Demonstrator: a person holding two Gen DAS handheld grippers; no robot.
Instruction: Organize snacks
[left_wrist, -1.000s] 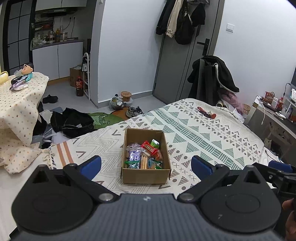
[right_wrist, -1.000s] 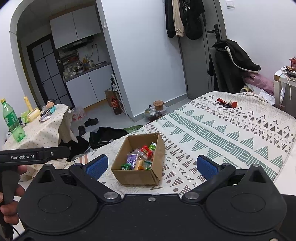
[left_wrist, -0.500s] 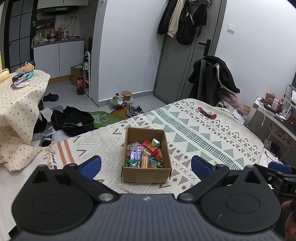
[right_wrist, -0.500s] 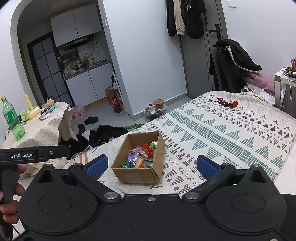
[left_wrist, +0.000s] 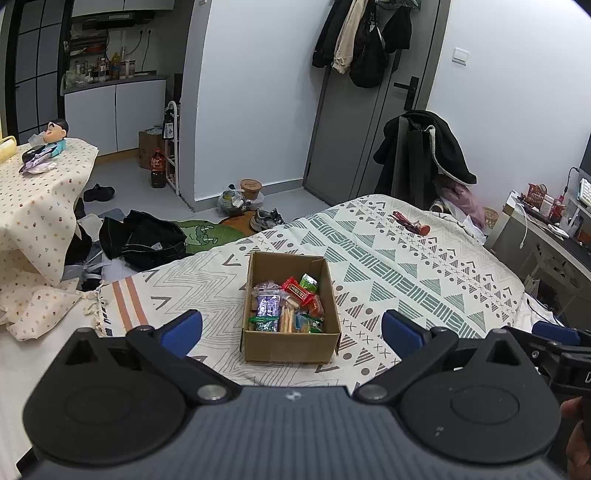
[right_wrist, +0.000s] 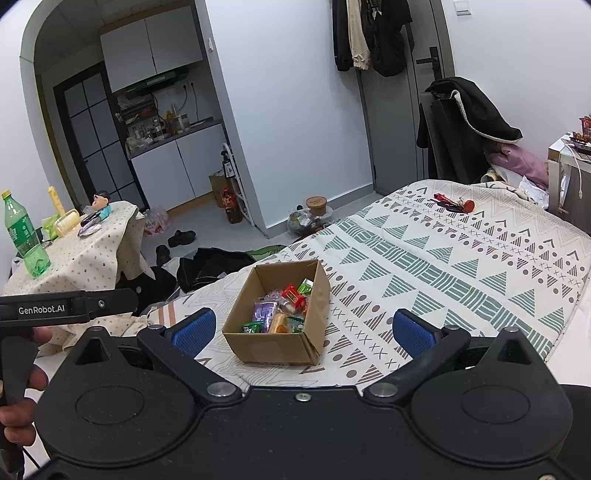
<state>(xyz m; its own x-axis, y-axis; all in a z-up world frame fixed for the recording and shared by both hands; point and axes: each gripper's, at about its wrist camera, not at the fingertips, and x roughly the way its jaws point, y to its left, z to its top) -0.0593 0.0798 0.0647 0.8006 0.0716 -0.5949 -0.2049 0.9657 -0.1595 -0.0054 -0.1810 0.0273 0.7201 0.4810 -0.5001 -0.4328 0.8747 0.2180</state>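
The left hand-held gripper (left_wrist: 291, 326) hangs over the near edge of the bed (left_wrist: 406, 266), its blue fingers (left_wrist: 181, 332) spread wide with nothing between them. The right hand-held gripper (right_wrist: 301, 330) is likewise wide and empty — it hovers just to the right of the left one, whose black body shows at 9 o'clock in the right wrist view. Straight ahead at 12 o'clock, framed between both pairs of fingers but apart from them, a box (left_wrist: 290, 345) sits open on the bed's patterned cover. Snacks (left_wrist: 286, 304) fill its floor — purple, red, green and orange packets lying jumbled. Farther off at 1 o'clock, a red item (right_wrist: 452, 203) lies on the cover. At 9 o'clock, a green bottle (right_wrist: 24, 236) stands on a cloth-covered surface (right_wrist: 92, 254).
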